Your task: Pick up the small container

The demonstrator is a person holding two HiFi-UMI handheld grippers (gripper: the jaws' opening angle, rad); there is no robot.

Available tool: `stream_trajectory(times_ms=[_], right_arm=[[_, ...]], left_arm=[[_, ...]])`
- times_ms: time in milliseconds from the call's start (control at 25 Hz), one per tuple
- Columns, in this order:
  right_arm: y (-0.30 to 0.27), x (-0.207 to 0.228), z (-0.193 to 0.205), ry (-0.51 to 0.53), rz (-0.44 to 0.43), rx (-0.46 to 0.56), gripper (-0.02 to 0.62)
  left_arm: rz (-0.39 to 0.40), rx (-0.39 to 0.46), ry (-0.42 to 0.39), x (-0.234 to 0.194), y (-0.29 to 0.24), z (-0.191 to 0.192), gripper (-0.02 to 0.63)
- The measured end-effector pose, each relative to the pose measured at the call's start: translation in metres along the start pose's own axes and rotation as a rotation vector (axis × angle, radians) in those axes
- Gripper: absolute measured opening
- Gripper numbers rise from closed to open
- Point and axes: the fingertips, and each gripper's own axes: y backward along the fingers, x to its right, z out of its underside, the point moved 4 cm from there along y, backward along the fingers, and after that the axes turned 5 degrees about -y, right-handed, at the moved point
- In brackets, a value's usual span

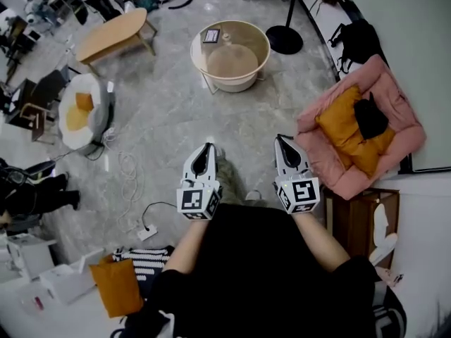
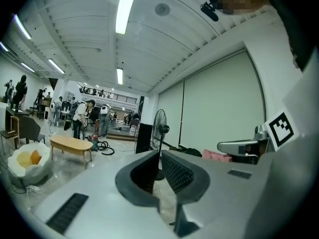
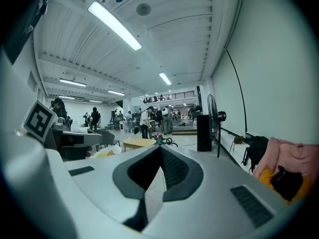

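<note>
Both grippers are clenched on nothing and held close to the body, the left gripper (image 1: 207, 148) and the right gripper (image 1: 283, 141) pointing forward over the floor (image 1: 162, 111). What I take for the small container (image 1: 211, 36), a dark little box, sits just inside the rim of a round cream tub (image 1: 266, 55), well ahead of both and closer to the left gripper's line. Its long axis is too small to judge.
</note>
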Motion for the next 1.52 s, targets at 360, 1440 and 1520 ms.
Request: stream_trajectory(times_ms=[360,1440,1520], right_arm=[[-0.062,0.024,0.000,-0.002,0.034,-0.016,0.017],[-0.433,0.036,-0.075,0.053,0.018,-0.109,0.017],[-0.459,0.034,-0.080,0.062,0.024,-0.112,0.017]], left_arm=[[0.053,-0.008,0.015,-0.036,-0.071,0.004,0.035],[0.062,-0.029,0.071,-0.299,-0.333,-0.046,0.035],[0.068,-0.024,0.075,-0.318,-0.350,-0.049,0.035]])
